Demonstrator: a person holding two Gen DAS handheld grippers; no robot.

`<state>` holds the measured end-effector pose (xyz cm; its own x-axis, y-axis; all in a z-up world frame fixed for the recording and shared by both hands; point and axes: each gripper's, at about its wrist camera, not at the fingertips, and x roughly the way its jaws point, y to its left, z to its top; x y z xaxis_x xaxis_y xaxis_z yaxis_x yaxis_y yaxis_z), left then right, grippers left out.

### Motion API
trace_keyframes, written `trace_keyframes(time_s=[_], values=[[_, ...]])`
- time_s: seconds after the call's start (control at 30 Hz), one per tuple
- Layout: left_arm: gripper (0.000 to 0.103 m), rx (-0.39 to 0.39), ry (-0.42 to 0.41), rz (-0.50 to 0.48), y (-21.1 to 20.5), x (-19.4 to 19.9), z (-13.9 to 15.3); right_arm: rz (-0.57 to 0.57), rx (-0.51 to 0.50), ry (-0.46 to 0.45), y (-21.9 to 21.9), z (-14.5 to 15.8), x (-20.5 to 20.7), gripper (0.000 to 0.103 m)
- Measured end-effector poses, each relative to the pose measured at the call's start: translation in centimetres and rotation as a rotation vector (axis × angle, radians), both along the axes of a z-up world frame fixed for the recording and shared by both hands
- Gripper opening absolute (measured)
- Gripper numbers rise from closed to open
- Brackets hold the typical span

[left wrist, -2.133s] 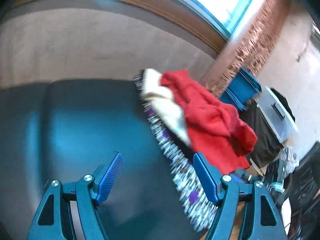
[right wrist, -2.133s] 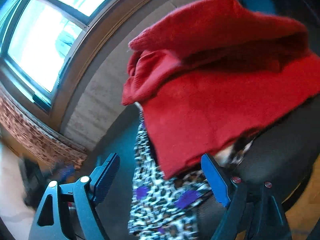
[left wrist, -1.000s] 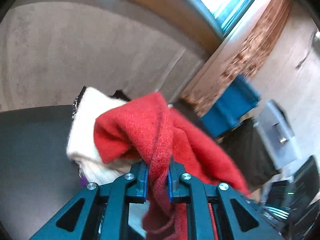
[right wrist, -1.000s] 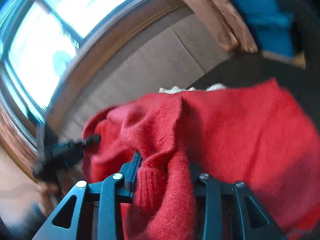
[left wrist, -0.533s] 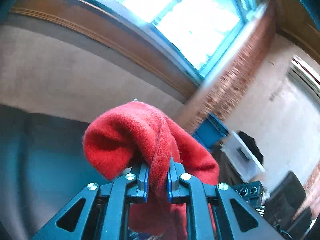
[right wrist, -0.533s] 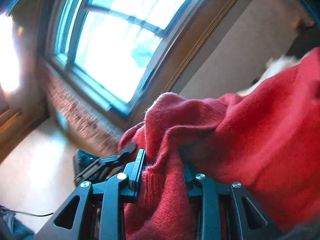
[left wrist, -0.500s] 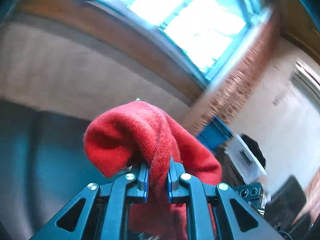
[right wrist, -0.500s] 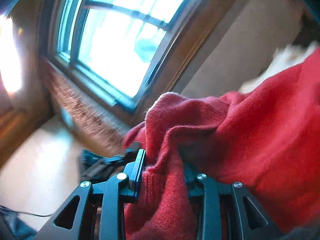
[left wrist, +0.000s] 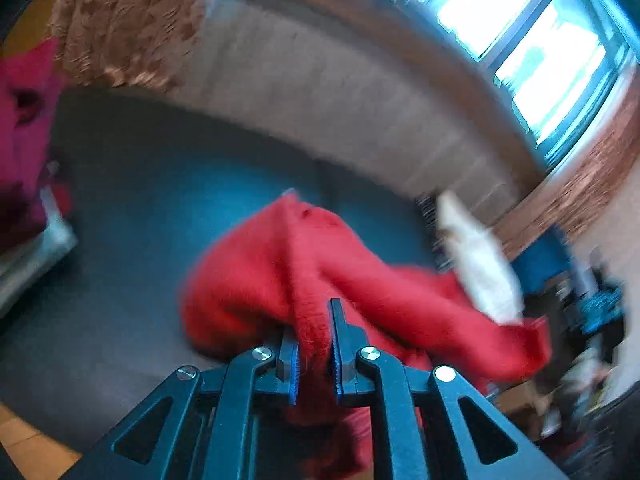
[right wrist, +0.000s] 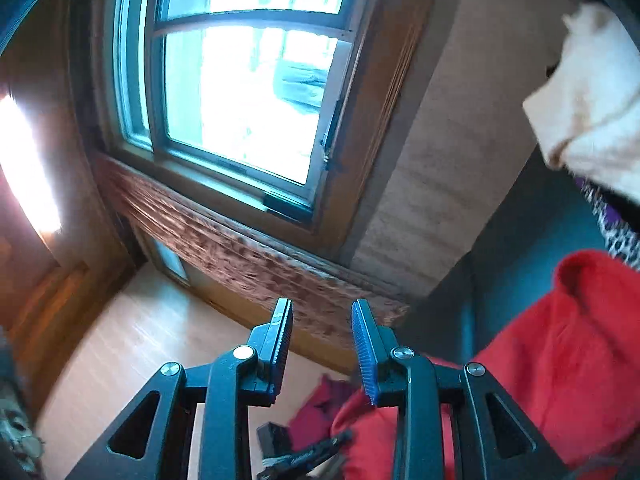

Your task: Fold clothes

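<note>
The left gripper is clamped on a fold of the red sweater, the knit pinched upright between its two blue-padded fingers. From that pinch the sweater spreads away over the dark table surface, one lobe bunched to the left of the fingers and a longer band trailing to the right, where it reaches a cream garment lying at the far right of the table. The left wrist view is motion-blurred, so fine detail of the knit cannot be read. A magenta item sits at the far left edge, and a blue bin stands beyond the table on the right. The right gripper has its fingers apart with nothing between them; it points off the table toward the window and the wooden floor. In the right wrist view the red sweater lies to the right of and below that gripper, and whether it touches the right finger's underside cannot be told. The cream garment appears at the upper right, over a leopard-print cloth with purple patches.
</note>
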<state>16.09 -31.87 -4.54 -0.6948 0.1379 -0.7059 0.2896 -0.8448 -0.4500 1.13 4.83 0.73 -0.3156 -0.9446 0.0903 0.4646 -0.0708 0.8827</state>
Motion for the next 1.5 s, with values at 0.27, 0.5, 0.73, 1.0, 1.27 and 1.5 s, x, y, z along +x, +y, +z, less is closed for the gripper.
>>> trace_keyframes(time_s=[0.27,0.5,0.73,1.0,1.27,1.5], values=[[0.023,0.089,-0.065,0.091,-3.0,6.0,-5.7,0.007,0.407,-0.013,-1.9,-3.5,3.6,0.091],[0.025,0.016,0.038,0.074,-1.5,8.5,-2.7,0.049,0.438,-0.212,1.2,-9.6,7.5,0.092],[0.034,0.187,0.107,0.014,0.2,7.5,-1.7,0.212,0.415,-0.299,0.9,-12.4,9.9,0.096],[0.048,0.402,0.041,-0.307,10.2,1.6,-3.7,0.056,0.285,-0.443,1.0,-14.9,9.8,0.103],[0.058,0.476,-0.102,-0.411,16.3,-4.2,-5.8,0.083,0.163,-0.398,-0.4,-13.8,9.1,0.103],[0.010,0.394,0.086,-0.266,12.1,-6.7,-1.9,0.039,0.175,-0.377,-2.0,-13.2,8.0,0.103]])
